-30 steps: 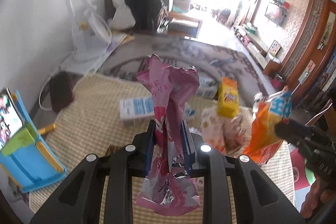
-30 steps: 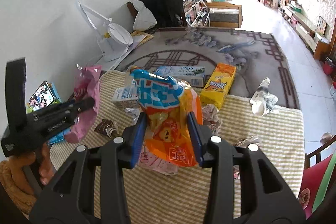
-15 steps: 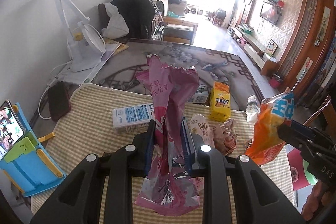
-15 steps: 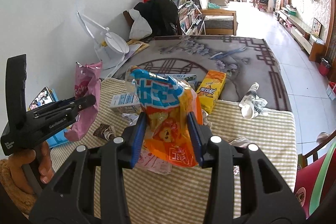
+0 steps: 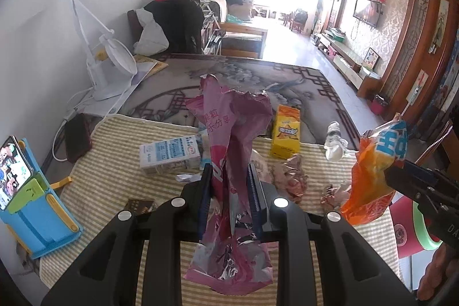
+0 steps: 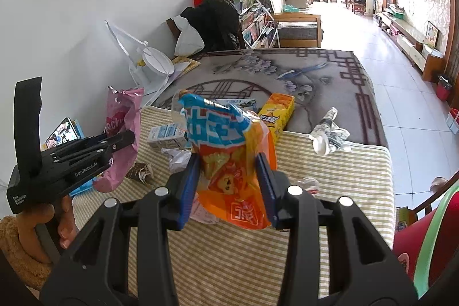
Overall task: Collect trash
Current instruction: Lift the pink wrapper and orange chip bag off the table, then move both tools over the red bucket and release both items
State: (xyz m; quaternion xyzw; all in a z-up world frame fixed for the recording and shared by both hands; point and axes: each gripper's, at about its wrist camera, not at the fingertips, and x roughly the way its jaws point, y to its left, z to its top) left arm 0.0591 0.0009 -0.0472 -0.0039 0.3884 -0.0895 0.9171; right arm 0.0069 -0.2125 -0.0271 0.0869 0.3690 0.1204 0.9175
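My left gripper [image 5: 229, 174] is shut on a crumpled pink snack wrapper [image 5: 232, 134], which stands up between the blue pads and hangs below them. My right gripper [image 6: 228, 162] is shut on an orange and blue chip bag [image 6: 229, 151]. Both are held above the striped tablecloth [image 6: 330, 177]. In the right wrist view the left gripper [image 6: 126, 138] shows at the left with the pink wrapper [image 6: 120, 131]. The orange bag [image 5: 373, 162] appears at the right of the left wrist view.
On the cloth lie a white and blue milk carton [image 5: 169, 155], a yellow box [image 5: 285, 131], a crushed bottle [image 6: 327, 134], a brown wrapper [image 6: 140, 172] and crumpled wrappers [image 5: 292, 177]. A phone in a blue stand [image 5: 28, 191] sits at the left. A red chair [image 6: 424, 234] is at the right.
Both grippers have drawn back from the table with their wrappers still held. More of the tablecloth and the trash on it shows in front.
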